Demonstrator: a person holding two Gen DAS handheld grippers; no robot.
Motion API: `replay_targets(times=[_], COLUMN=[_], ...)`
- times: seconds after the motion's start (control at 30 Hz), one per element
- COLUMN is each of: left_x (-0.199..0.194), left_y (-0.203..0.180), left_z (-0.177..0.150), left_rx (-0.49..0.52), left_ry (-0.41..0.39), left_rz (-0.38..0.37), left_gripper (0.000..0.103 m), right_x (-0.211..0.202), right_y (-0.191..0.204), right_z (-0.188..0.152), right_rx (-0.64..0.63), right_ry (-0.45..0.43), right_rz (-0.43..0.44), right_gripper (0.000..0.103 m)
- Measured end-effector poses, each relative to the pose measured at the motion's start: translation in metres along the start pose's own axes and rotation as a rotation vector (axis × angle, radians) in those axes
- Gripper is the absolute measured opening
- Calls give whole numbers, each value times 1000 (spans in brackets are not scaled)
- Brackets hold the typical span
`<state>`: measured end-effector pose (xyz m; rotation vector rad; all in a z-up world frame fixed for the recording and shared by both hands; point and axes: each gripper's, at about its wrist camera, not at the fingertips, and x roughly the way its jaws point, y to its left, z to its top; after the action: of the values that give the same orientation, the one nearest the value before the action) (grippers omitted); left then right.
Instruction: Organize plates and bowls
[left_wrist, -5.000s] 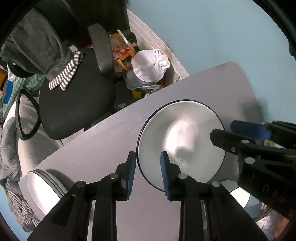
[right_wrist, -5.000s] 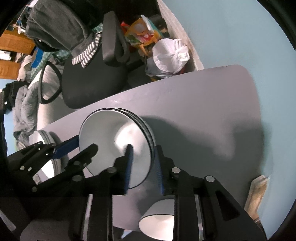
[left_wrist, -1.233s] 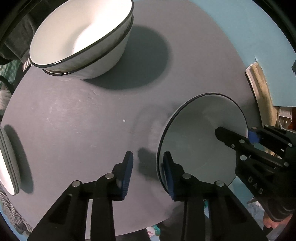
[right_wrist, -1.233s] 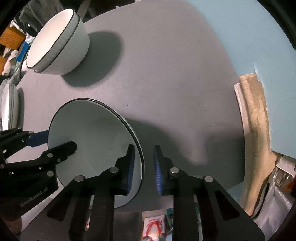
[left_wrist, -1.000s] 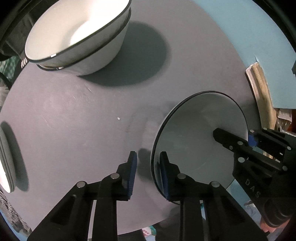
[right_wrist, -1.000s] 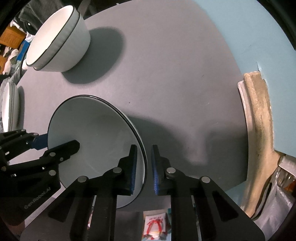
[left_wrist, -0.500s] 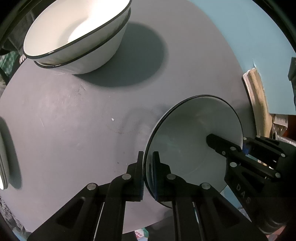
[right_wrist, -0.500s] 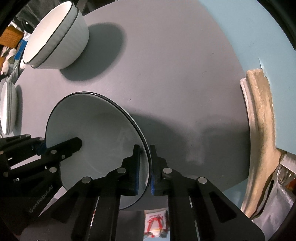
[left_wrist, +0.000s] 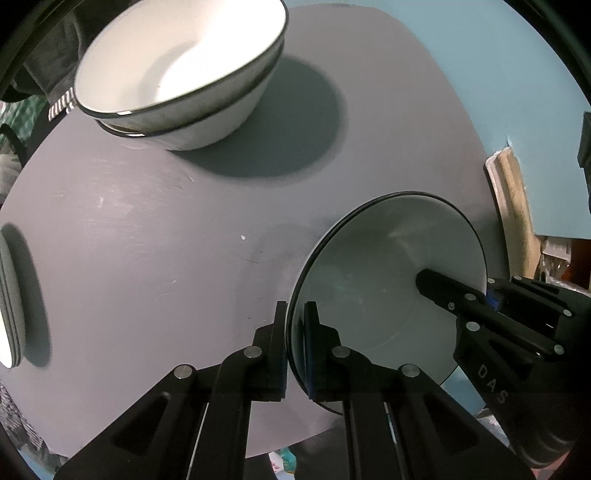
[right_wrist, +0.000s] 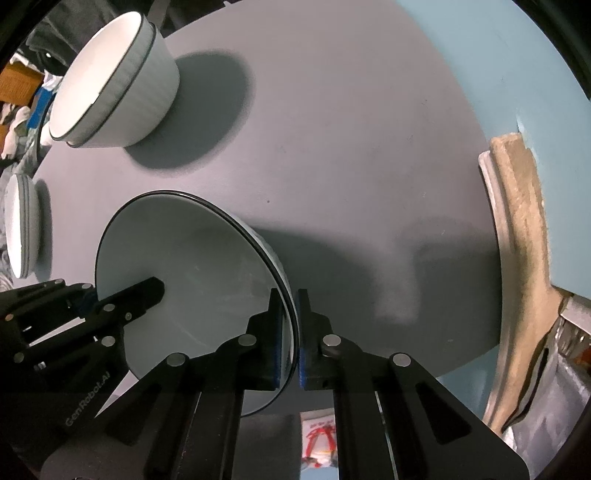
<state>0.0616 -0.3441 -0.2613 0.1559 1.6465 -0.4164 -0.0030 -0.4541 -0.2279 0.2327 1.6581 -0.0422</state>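
A white bowl (left_wrist: 388, 280) with a black rim sits near the front edge of the round grey table (left_wrist: 147, 240). My left gripper (left_wrist: 294, 317) is shut on the bowl's left rim, one finger inside and one outside. My right gripper (right_wrist: 291, 314) is shut on the opposite rim of the same bowl (right_wrist: 184, 266). Each view shows the other gripper's fingers (left_wrist: 443, 291) (right_wrist: 136, 295) reaching into the bowl. I cannot tell whether the bowl rests on the table or hangs just above it. Two nested white bowls (left_wrist: 177, 66) (right_wrist: 110, 77) stand at the back left.
A stack of shallow white dishes (left_wrist: 9, 302) (right_wrist: 20, 225) stands at the table's far left edge. A beige rough strip (right_wrist: 517, 221) runs along the table's right side against the light blue surface. A red-and-white packet (right_wrist: 321, 439) lies below the table's front edge.
Both grippers have closed from slightly apart onto the bowl's rim, left first, then right. The bowl has stayed about where it was. The hands have hardly shifted.
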Motion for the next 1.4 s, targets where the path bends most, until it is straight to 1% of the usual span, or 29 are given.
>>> replay_targets(times=[0.17,0.23,0.53,0.63,0.8,1.0,1.13,1.23,1.4], left_x=[-9,-14,-43,-53,-71,-88,-96,-100,-100], left_y=[12,15,36,39,51,69,80,87,95], left_z=[7,9,19,20,24,42,56,67,85], left_rx=[-21,-26,-71,-86,-109,-137,-154,-155,-161], left_ry=[1,-5,-49,-67,-106,-141,-154,-164,-167], left_rz=[-7,-7,-21,-22,-17,-2,14,25,43], left_gripper=[7,7,7,7,7,7,7,7,7], right_x=[-10,-14,-40,-39,-56,-60,-65,-65,-64], right_y=[2,2,26,24,32,43,59,71,79], right_z=[12,11,35,32,48,60,68,83,105], right_rx=[9,6,-43,-66,-91,-126,-138,-146,-149], right_ry=[-1,-3,-31,-40,-60,-82,-90,-95,-92], right_rz=[16,21,26,27,32,38,46,48,53], right_gripper=[6,6,6,6,6,6,6,6,6])
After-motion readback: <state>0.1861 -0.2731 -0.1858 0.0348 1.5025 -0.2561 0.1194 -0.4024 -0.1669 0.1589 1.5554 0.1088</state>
